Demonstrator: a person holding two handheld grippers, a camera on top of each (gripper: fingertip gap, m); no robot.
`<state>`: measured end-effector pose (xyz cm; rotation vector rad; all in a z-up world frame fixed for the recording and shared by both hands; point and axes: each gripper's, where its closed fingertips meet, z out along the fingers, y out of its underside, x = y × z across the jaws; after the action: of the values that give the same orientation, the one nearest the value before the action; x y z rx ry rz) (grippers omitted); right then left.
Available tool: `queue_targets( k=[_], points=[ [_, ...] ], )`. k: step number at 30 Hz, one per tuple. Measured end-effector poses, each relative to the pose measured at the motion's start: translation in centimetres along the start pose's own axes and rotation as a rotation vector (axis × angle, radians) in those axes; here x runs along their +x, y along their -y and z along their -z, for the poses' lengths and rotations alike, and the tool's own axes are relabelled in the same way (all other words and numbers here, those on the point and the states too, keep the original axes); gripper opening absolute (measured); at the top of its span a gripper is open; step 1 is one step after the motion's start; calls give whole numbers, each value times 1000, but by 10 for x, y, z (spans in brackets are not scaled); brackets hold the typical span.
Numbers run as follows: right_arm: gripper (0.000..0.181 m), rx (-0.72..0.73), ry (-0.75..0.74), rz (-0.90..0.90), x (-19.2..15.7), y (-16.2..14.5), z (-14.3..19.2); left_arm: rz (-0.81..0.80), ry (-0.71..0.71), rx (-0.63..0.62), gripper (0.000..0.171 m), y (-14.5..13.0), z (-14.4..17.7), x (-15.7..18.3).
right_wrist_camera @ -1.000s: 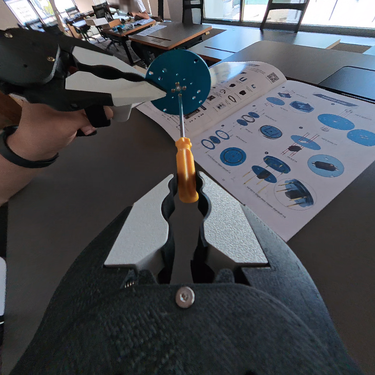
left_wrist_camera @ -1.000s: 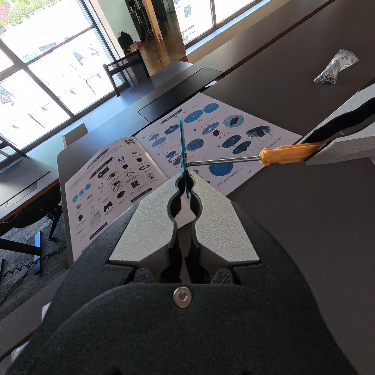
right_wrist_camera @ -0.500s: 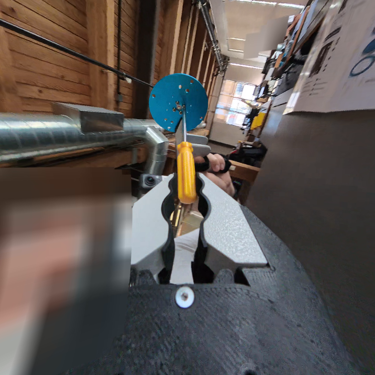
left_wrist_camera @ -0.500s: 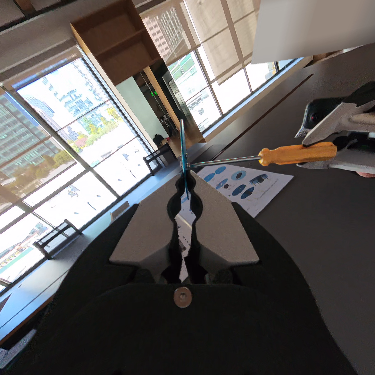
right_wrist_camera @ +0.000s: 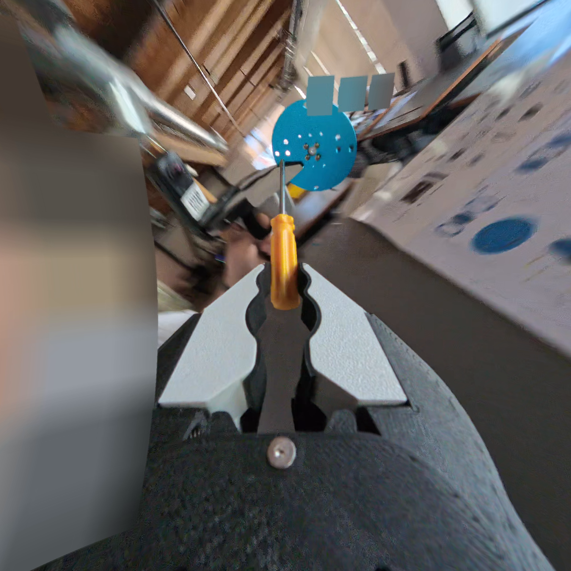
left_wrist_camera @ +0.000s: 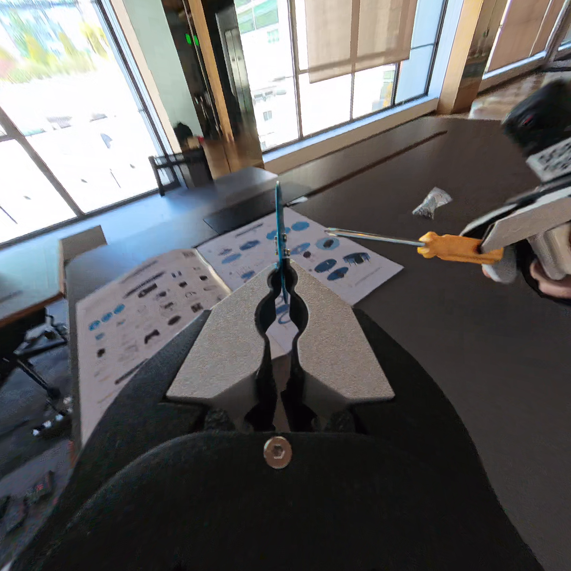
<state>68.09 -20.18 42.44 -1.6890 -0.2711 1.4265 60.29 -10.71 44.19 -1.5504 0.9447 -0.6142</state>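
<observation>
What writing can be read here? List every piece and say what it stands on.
Open booklet: headings and captions, too blurred to read.
Patterned tag at the right edge: a code pattern, no legible words.
Green lit sign by the far doorway: too small to read.
Blue disc, screwdriver: no writing visible.

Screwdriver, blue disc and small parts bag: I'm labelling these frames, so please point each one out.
screwdriver (right_wrist_camera: pixel 283 265), right wrist view, on its orange handle.
blue disc (right_wrist_camera: pixel 327 154), right wrist view, on its flat face.
small parts bag (left_wrist_camera: pixel 432 202), left wrist view, on its middle.
</observation>
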Motion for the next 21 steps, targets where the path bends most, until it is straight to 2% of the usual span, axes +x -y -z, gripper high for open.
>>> queue_targets(
  k=[3,5,7,12,21],
  points=[
    [16,-146,-426,838,27,9,15,144,-99,-222,0,-45,-15,7],
    [15,-179,-548,1228,30,10,20,249,-165,-303,0,-64,-20,13],
    [16,-255,-548,1342,35,-5,14,302,-183,-345,0,-74,-21,12],
    [16,-436,-636,1556,55,-23,10,288,-156,-427,0,-91,-21,7],
    [17,-531,-707,1712,64,-33,5,254,-151,-457,0,-96,-21,10]
  ],
)
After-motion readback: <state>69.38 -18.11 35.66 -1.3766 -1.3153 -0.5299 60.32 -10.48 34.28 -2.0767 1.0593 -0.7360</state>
